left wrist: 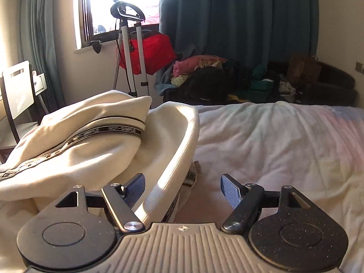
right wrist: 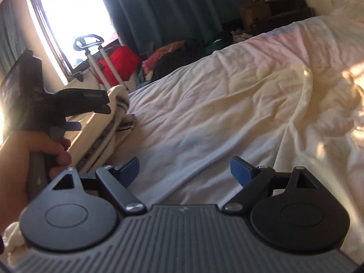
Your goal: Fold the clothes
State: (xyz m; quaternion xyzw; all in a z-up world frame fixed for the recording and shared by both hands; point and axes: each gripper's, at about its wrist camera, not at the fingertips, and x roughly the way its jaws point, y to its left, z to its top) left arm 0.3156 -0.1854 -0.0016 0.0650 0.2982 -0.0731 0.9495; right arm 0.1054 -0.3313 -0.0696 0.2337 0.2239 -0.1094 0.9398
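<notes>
The left gripper (left wrist: 183, 187) is seen with its jaws spread wide and nothing pressed between the blue pads (left wrist: 136, 187). A cream garment (left wrist: 75, 150) with a dark lettered band (left wrist: 107, 133) is heaped on the bed (left wrist: 273, 141), ahead of this gripper and to its left. A ribbed hem of the garment runs down between the open jaws, just beside the left pad; whether it is touched cannot be told.

The right gripper (right wrist: 184, 170) is likewise released, its jaws held apart over bare, rumpled bedding, and nothing is held. From this view the garment (right wrist: 116, 113) is found to the left of the gripper and ahead, next to the left gripper's body (right wrist: 45, 104), which is gripped by a hand (right wrist: 34, 157).

Beyond the bed, ahead of both grippers, a pile of mixed clothes (left wrist: 204, 72) is seen on a dark sofa (left wrist: 336, 84) below a teal curtain (left wrist: 238, 13). A garment steamer stand (left wrist: 130, 45) and a red bag (left wrist: 154, 52) are placed by the bright window (left wrist: 122, 0). A chair (left wrist: 18, 91) is seen far to the left.
</notes>
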